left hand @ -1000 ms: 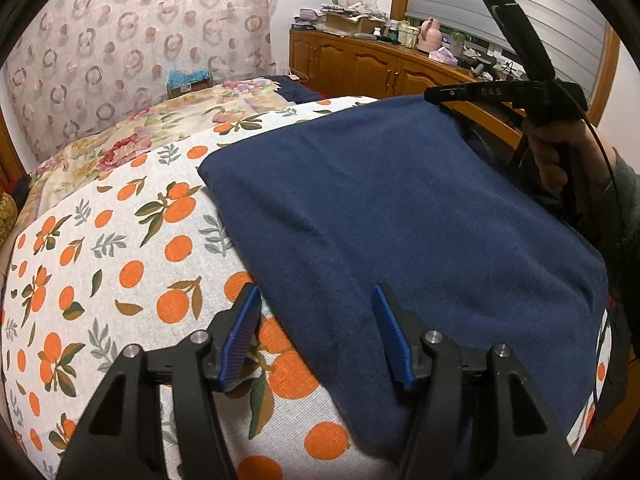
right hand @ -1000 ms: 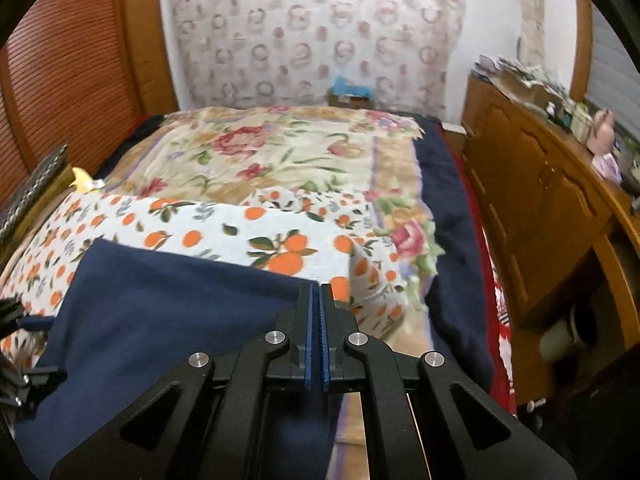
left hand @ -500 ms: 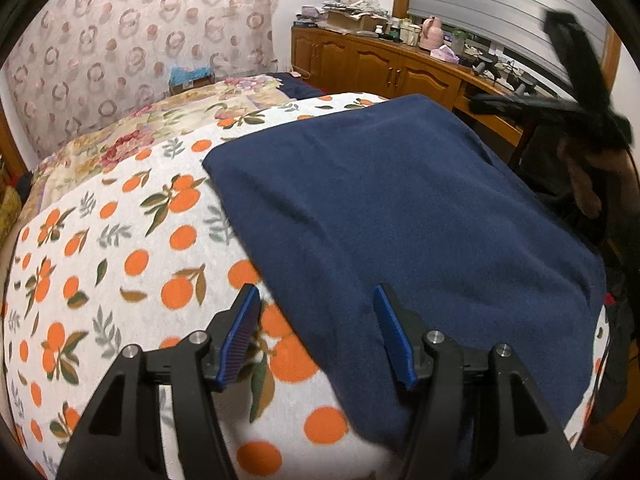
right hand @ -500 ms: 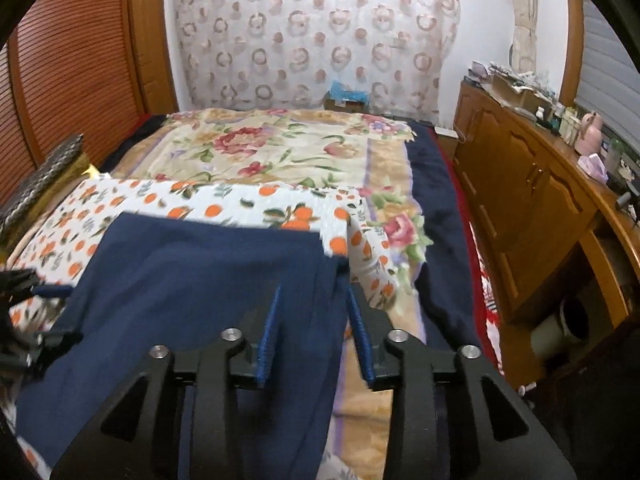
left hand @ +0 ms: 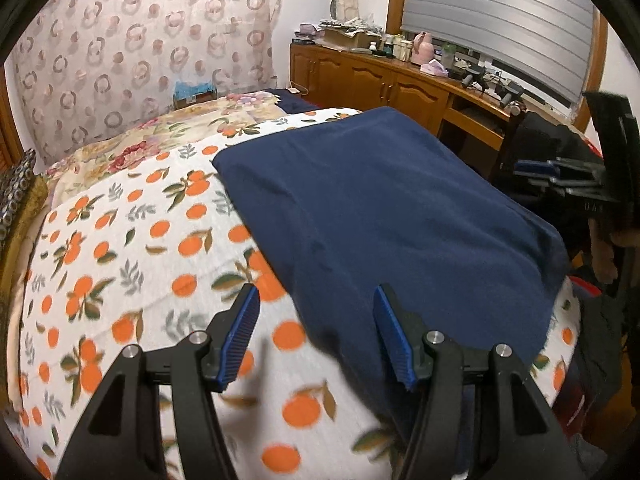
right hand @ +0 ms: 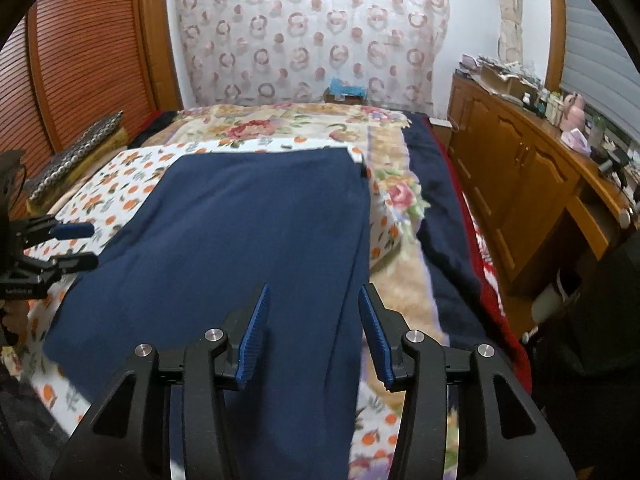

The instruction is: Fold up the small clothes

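A navy blue garment (left hand: 380,208) (right hand: 248,232) lies spread flat on an orange-print sheet (left hand: 120,240) (right hand: 120,184) on the bed. My left gripper (left hand: 315,300) hovers open over the garment's near left edge, its pads touching nothing. My right gripper (right hand: 313,296) hangs over the garment's right side near a long fold line. Its jaws are opening, and the cloth lies below them unpinched. Each gripper shows in the other's view: the right gripper (left hand: 536,172) beyond the cloth's right edge, the left gripper (right hand: 76,244) at its left edge.
A floral quilt (right hand: 280,128) covers the far half of the bed, with a dark blanket (right hand: 440,200) along its right side. Wooden cabinets (left hand: 380,80) (right hand: 520,184) with clutter on top run along the right. A louvred door (right hand: 80,60) and a patterned cushion (right hand: 76,148) sit on the left.
My right gripper went from shut to open, let go of the cloth's far corner and drew back toward the near edge. My left gripper drew back a little, still open.
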